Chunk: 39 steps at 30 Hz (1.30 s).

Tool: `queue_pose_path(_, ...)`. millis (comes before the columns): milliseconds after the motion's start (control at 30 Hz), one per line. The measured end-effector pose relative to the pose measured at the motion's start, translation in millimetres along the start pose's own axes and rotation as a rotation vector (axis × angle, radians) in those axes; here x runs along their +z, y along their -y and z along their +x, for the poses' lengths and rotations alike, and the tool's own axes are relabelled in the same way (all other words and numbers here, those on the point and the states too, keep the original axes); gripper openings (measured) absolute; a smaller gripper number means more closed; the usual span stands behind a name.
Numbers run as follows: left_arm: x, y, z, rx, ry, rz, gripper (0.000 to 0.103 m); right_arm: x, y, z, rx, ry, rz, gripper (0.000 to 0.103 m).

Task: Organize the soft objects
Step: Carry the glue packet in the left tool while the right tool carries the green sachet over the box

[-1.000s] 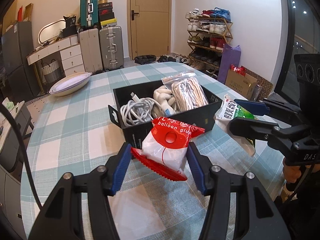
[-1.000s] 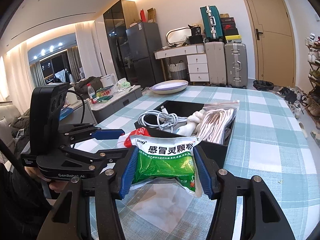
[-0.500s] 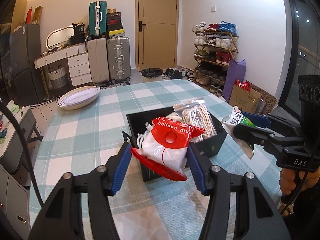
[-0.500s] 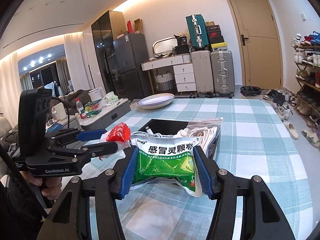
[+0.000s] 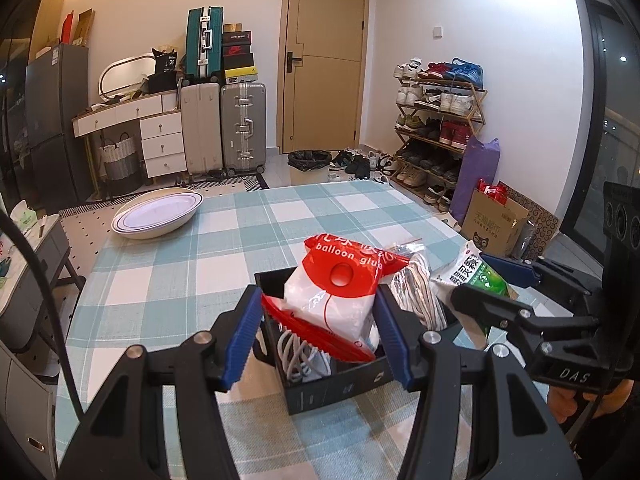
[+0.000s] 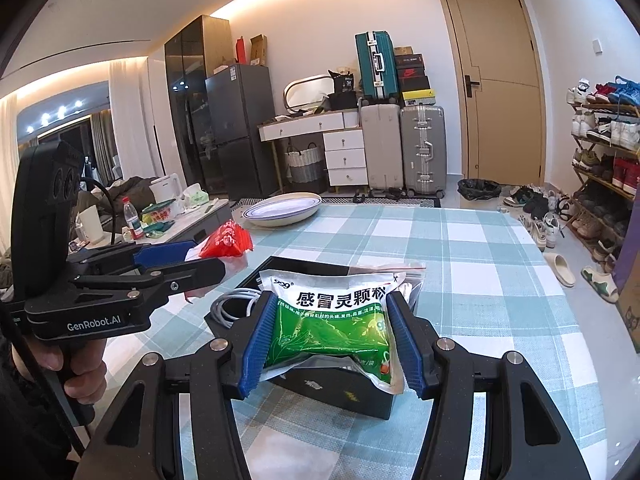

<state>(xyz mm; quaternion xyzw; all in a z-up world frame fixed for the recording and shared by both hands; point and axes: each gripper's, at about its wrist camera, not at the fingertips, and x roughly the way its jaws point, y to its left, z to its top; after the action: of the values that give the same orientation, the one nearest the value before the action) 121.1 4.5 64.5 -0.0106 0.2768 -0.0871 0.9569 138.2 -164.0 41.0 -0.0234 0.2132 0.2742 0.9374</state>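
My left gripper is shut on a red and white balloon glue packet and holds it above the black box. The box holds white cables and a clear bag of striped cords. My right gripper is shut on a green and white medicine packet, held above the same box. The right gripper with its packet shows at the right of the left wrist view. The left gripper with the red packet shows at the left of the right wrist view.
The box stands on a checked blue and white tablecloth. A white oval dish sits at the table's far left. Suitcases, a dresser and a shoe rack stand beyond the table.
Both grippers have risen and moved forward with their packets, from beside the box's near side to above the box. Both packets stay gripped.
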Motion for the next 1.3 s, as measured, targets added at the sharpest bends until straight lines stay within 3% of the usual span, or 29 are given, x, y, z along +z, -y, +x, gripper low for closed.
queue_pose_path(767,12.3,4.1,59.6,-0.005,-0.071,0.001,0.056,-2.9,-3.2,61.4,-0.045,-0.113,-0.163,0.057)
queue_pose_path(1300,7.8,8.1,96.2,0.003,-0.138,0.03,0.056,-3.3,0.2,87.1,-0.002,-0.181,-0.228,0.056)
